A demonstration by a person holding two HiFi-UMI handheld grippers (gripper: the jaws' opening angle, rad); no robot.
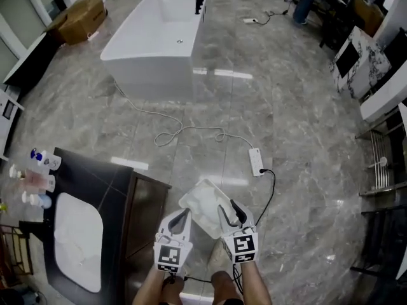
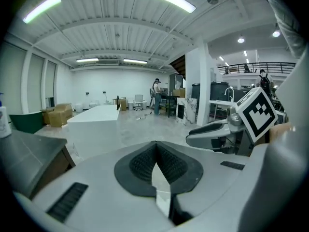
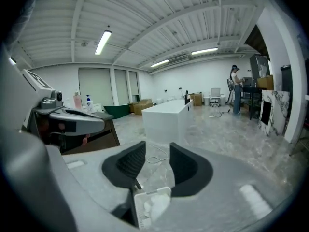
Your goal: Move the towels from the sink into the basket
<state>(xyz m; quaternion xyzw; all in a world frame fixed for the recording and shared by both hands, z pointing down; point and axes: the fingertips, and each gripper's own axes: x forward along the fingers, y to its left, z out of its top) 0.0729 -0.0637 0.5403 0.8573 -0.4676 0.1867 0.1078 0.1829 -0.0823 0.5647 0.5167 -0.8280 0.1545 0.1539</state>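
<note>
Since white towels [image 3: 155, 204] already lie in the basket [image 1: 197, 203] on the floor and the sink [image 1: 77, 234] looks bare, the task seems nearly finished; the left tool [image 1: 180, 216] is pinched closed on nothing, and the right tool [image 1: 229, 210] stands half-parted, also empty.

Head cam steep down; left tool [image 1: 183, 212], right tool [image 1: 230, 210] cams fwd, near-level; bathtub [image 1: 152, 30] in all.

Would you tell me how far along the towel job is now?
Done: white towels lie in the white plastic basket. In hand: nothing; the left hand-held gripper is shut, the right hand-held gripper open, both empty. Left: unclear; the white sink may hide a towel.
</note>
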